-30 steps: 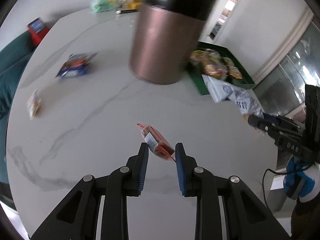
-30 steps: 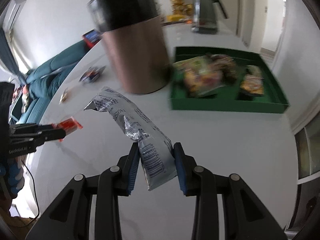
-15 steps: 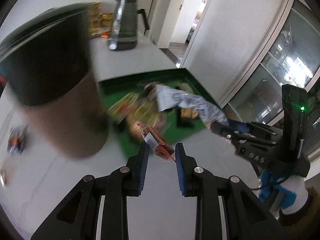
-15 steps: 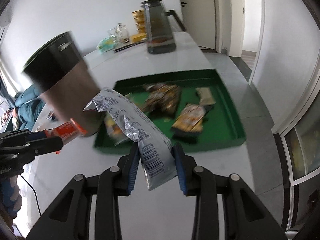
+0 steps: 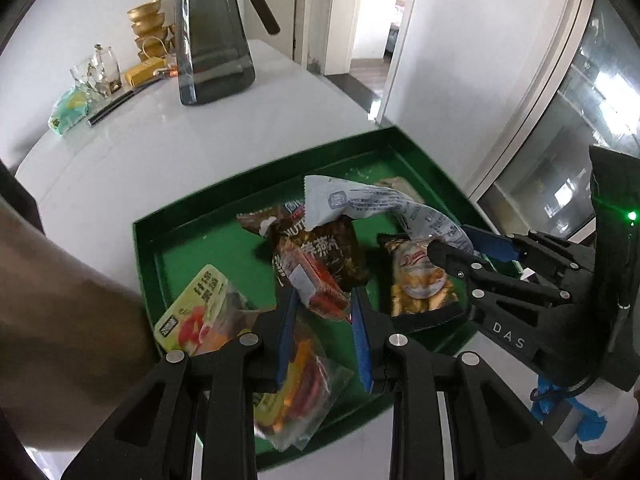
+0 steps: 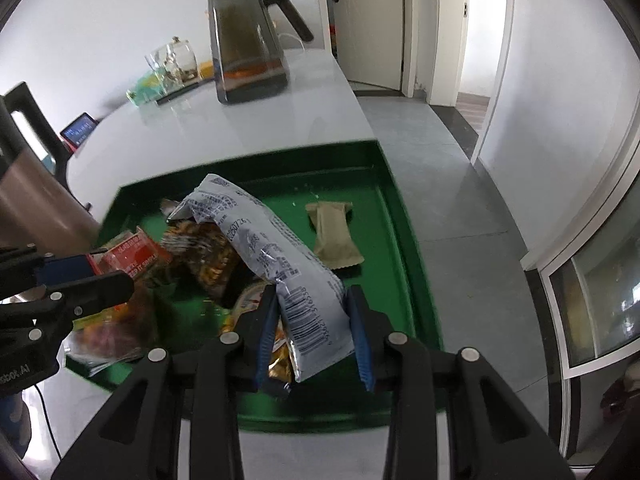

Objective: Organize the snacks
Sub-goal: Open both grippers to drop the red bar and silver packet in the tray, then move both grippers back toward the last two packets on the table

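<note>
- Green tray [image 5: 144,264] on white bench [image 5: 168,152]; landmark for all entries.
- Left hand-held gripper [image 5: 322,316]: above the tray's near half, clenched on red packet [image 5: 316,284].
- Right hand-held gripper [image 6: 312,330]: above the tray's near edge, clenched on grey-white pouch [image 6: 280,256]; pouch slanting up over the tray's middle.
- Dark brown snack bag [image 5: 336,252]: inside the tray, centre, under the red packet.
- Golden snack bag [image 5: 416,280]: inside the tray, right of centre.
- Yellow-green bag [image 5: 196,312]: inside the tray, near-left corner.
- Tan bar [image 6: 332,232]: inside the tray, far-right part, apart from the other snacks.
- Dark pitcher [image 5: 212,36]: on the bench beyond the tray's far edge.
- Glass jar [image 6: 180,60] and gold bowls [image 5: 148,28]: beyond the tray, left of the pitcher.
- Brown cylinder [image 5: 60,320]: just left of the tray; blurred.
</note>
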Tool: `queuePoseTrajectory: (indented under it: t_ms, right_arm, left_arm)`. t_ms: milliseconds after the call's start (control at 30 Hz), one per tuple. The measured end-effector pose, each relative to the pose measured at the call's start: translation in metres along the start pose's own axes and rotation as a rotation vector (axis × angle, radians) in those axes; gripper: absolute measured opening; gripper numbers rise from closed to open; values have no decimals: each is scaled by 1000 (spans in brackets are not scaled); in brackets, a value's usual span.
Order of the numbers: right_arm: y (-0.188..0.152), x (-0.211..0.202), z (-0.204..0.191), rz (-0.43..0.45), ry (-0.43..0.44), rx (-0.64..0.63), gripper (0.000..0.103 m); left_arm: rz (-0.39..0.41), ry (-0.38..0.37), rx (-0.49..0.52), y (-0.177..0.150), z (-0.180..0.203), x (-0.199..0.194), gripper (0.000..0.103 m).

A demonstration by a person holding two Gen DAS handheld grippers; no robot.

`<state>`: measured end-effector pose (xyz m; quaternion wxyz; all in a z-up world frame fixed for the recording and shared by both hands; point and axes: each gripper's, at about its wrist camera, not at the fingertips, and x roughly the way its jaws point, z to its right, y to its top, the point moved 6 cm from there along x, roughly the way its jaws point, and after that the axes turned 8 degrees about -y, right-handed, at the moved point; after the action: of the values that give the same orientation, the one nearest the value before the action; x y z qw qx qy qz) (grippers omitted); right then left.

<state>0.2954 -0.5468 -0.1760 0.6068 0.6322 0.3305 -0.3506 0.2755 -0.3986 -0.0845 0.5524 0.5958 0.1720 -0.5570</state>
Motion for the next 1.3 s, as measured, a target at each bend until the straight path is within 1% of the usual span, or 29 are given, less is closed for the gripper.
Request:
queuePoseTrajectory:
  t_ms: [67,100,133,200,233,267,300,333,400,567,700,867,900,933,967,1133,1167,1233,1267,1300]
  right_arm:
    - [-1,3,-2,5,0,-3,1]
    - [-1,2,-2,7,-1,-6,8]
    - [0,3,-3,6,-4,-9,11]
    - [0,3,-4,2,-15,-18,29]
    - [0,3,-4,1,-19,-22,35]
    - [0,3,-5,1,-19,-24,44]
    - [0,2,-6,2,-19,-25,51]
    - [0,0,-7,4,-20,-27,53]
    - [0,-4,-7,8,-23,-30,59]
    - [-2,-21,-8,27,-24,-30,61]
    - [-3,-42,-11,53,-27,-34,62]
    - [-4,-86,-12,110,-44,-39,62]
    - [-5,-96,-13,123,-50,-42,62]
    - [-6,-110,-14,140,-55,-47,62]
    - [-7,-120,-15,152,-59,-50,62]
    - [-16,-176,-27,215,-69,-67,63]
    - [-18,-185,-31,224,-71,-72,64]
    - [-24,-203,-39,242,-69,-82,77]
    - [-27,-213,-45,252,-66,-86,85]
    - [-30,-220,-49,261,-64,-89,86]
  left_arm:
    - [-9,7,2,-2,-2,4,24]
    - [-7,10,6,-2,-1,4,24]
    - [-8,11,13,-3,0,4,24]
    - [-4,11,24,-1,2,4,25]
    - [-2,11,24,-1,3,3,30]
    - [3,8,19,-1,3,2,37]
    - [9,5,14,0,3,0,39]
    - [17,4,9,0,2,-2,42]
    - [37,4,3,0,2,-8,44]
    - [61,-6,-18,-3,1,-25,46]
    - [81,-19,-4,-19,12,-48,46]
    - [118,-37,20,-41,21,-79,47]
    - [126,-38,21,-45,21,-86,48]
    - [136,-38,21,-50,20,-94,51]
    - [148,-32,19,-55,18,-102,54]
    - [188,-16,-17,-82,-2,-138,56]
    - [193,-12,-29,-89,-8,-144,56]
    - [202,4,-52,-100,-22,-153,56]
    - [203,13,-65,-105,-30,-158,56]
    - [203,20,-80,-111,-37,-162,56]
